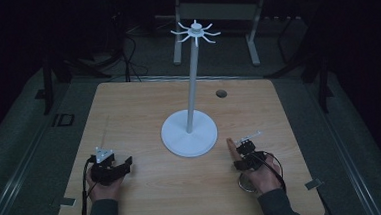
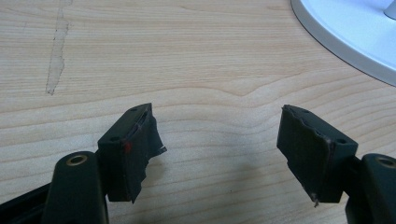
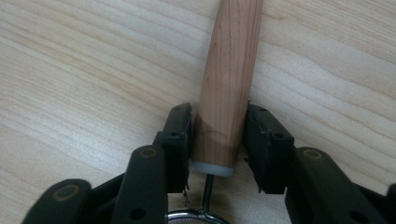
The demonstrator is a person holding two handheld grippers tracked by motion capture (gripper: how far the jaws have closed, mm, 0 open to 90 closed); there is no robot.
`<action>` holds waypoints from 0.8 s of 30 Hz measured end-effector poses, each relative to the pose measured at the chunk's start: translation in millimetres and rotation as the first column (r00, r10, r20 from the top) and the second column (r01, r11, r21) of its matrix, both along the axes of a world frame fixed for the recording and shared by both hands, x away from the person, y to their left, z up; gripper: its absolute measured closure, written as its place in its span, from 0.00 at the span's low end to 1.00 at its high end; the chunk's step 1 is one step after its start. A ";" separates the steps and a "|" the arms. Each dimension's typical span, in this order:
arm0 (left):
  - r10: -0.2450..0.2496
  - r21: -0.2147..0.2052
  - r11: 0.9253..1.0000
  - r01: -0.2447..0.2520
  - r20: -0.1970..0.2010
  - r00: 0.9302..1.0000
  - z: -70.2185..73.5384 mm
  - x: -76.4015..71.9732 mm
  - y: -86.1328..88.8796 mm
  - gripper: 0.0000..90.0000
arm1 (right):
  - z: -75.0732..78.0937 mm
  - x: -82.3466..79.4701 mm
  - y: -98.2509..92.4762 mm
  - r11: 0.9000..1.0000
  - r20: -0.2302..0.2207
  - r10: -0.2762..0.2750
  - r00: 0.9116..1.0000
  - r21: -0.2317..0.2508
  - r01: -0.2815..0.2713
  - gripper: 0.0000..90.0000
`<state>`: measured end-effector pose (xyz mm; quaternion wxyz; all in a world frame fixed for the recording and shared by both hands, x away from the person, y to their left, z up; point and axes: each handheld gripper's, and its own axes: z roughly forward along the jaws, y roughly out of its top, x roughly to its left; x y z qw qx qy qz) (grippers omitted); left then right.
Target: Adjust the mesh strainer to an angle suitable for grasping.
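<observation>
Wooden handle sits clamped in my right jaws near the bench's right edge; gripped so near its end, it could pivot loose. Left jaws gape empty.

Both my forearms enter from near edge, sleeves dark. Left hand wraps left gripper low over table, jaws spread wide, nothing between pads. Right hand grips right gripper, pointing away from me, jaws clamped on both sides of wooden handle, pads pressing its flanks.
</observation>
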<state>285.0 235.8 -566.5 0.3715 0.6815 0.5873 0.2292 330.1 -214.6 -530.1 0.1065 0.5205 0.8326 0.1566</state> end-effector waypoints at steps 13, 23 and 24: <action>0.000 0.000 1.000 0.000 0.000 1.000 0.0 0.1 0.0 0.31 | 2.1 -3.4 -0.4 0.999 -0.029 0.027 0.999 -0.030 -0.028 0.77; 0.000 0.003 1.000 0.000 -0.002 1.000 0.0 0.2 0.2 0.32 | 6.6 -5.4 2.6 0.999 0.034 0.041 0.999 -0.002 -0.041 0.77; -0.001 0.004 1.000 0.001 -0.002 1.000 0.0 0.2 0.1 0.31 | 7.5 -5.7 3.0 0.999 0.037 0.041 0.998 0.002 -0.041 0.77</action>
